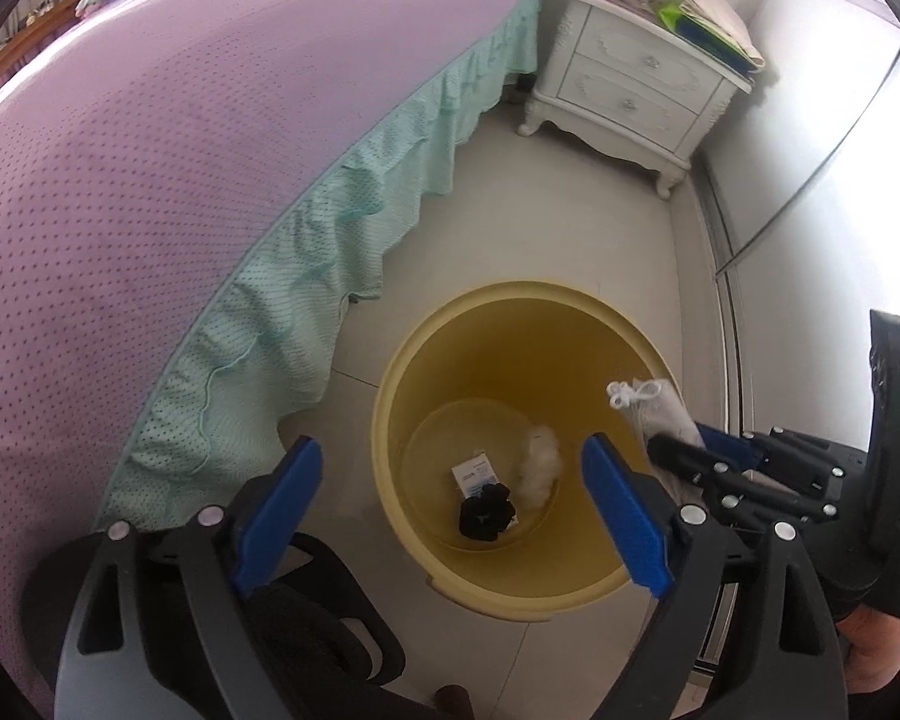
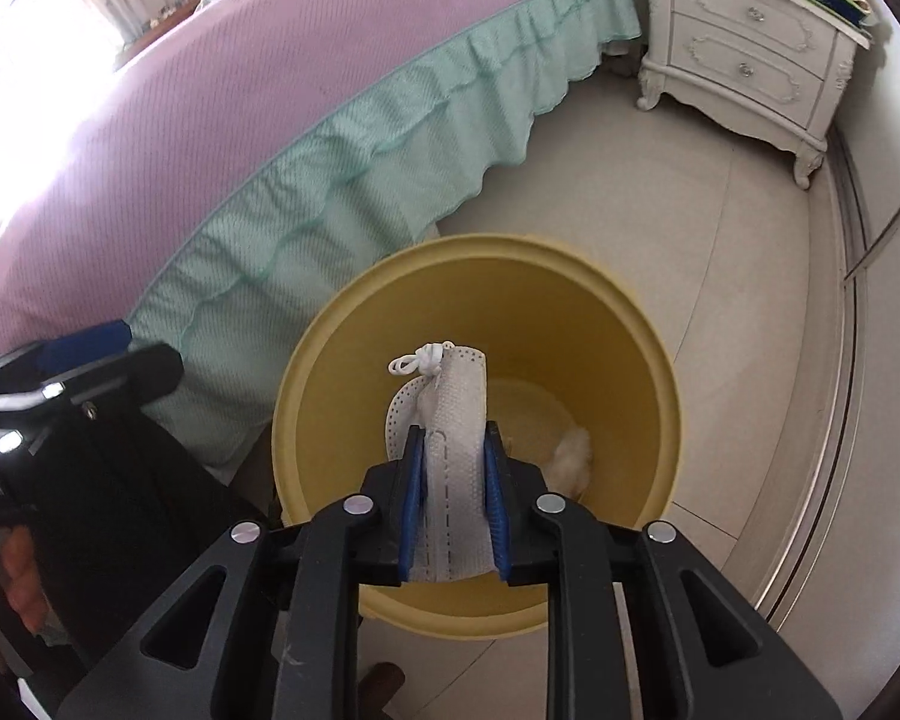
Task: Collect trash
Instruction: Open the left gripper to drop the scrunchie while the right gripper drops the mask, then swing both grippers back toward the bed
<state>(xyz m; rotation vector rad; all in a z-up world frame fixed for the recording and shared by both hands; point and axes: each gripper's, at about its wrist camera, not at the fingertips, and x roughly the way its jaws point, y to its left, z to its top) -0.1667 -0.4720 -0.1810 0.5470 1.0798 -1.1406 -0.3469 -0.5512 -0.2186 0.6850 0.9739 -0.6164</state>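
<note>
Floor: pale grey tiles, runs centre frame to the upper right. Standing on it, lower centre: yellow bin, upright, open top. On the bin's bottom: small white packet, black scrunched item touching it, pale fluffy wad just to the right. Left side of frame: bed w/ purple cover; its mint frill hangs to the floor, near the bin. Upper right: white nightstand on curved legs, w/ papers on top.
</note>
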